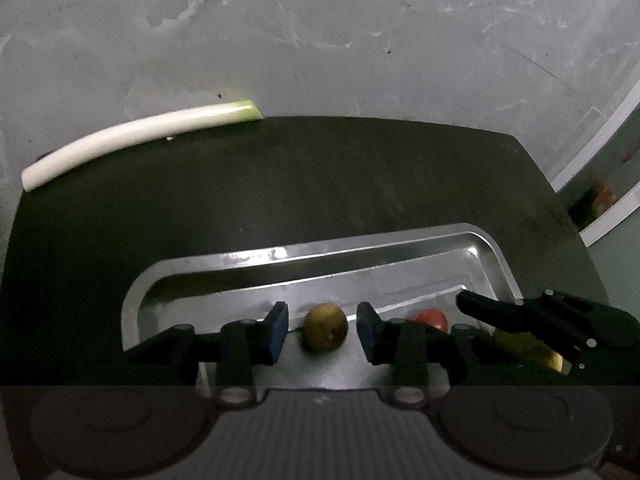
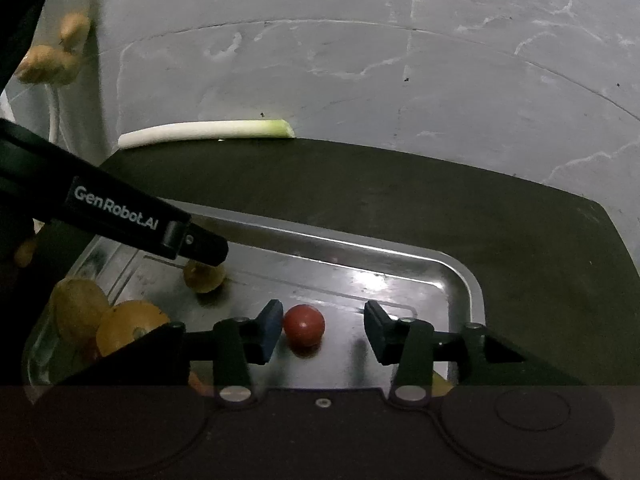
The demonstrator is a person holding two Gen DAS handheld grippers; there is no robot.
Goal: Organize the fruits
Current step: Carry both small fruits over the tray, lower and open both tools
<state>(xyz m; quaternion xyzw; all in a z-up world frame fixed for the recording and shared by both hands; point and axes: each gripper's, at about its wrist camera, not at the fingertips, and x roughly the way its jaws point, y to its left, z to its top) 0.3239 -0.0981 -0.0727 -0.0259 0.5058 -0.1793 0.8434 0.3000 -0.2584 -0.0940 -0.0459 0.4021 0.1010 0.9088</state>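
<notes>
Since both fruits already sit in the steel tray [image 1: 400, 246] on the dark table [image 1: 320, 184], my left gripper [image 1: 322, 330] stands open around the brownish kiwi-like fruit [image 1: 325, 327], touching neither side, and my right gripper [image 2: 320, 330] gapes around the red tomato-like fruit [image 2: 304, 325], beside its left pad.

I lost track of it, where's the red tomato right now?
The red tomato lies in the metal tray, between the right gripper's open fingers, nearer the left one.
</notes>
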